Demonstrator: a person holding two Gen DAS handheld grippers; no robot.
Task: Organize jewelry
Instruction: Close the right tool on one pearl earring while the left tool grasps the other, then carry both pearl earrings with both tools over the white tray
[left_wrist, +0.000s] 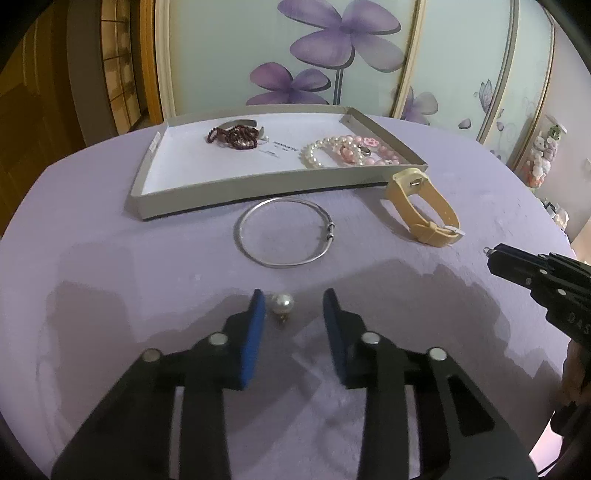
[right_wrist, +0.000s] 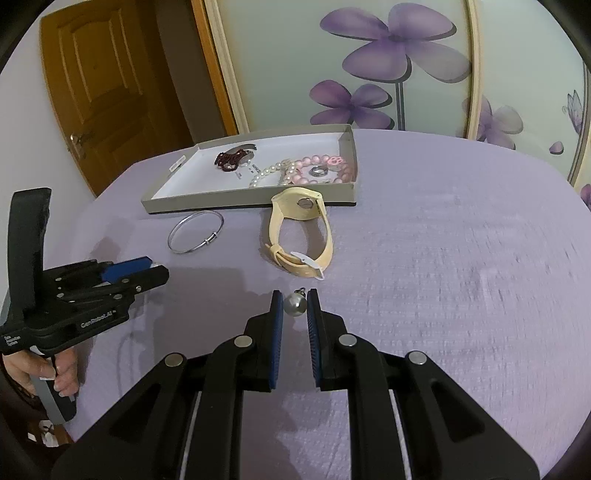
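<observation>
The left gripper (left_wrist: 294, 308) was seen with its blue pads (left_wrist: 255, 332) spread well apart, a white pearl earring (left_wrist: 282, 303) lying on the lilac tablecloth (left_wrist: 110, 288) between the tips, nearer the left pad and seemingly not touched by either. The right gripper (right_wrist: 295, 303) was closed on a grey pearl pendant (right_wrist: 294, 305), both ribbed blue pads (right_wrist: 276, 332) pressed against the bead and its small metal loop pointing forward, past the tips. Whether this pearl was lifted clear of the cloth could not be told.

In the right wrist view the left gripper was shown low over the cloth, levelled toward the middle of the table, with a hand (right_wrist: 55, 373) wrapped round its handle at the table's near left edge. In the left wrist view the right gripper (left_wrist: 493, 254) reached in from the right, its tip pointed toward the table's centre.

Ahead of both tools a silver bangle (left_wrist: 285, 232) and a cream watch (left_wrist: 424, 206) were laid on the cloth just in front of a shallow grey box lid (left_wrist: 258, 188), the watch's face end near the lid's front right corner. Inside the lid, dark red beads (left_wrist: 232, 136) were gathered at the left and pearl and pink bracelets (left_wrist: 343, 152) at the right, white floor bare between them. Open cloth was left to the right of the watch.
</observation>
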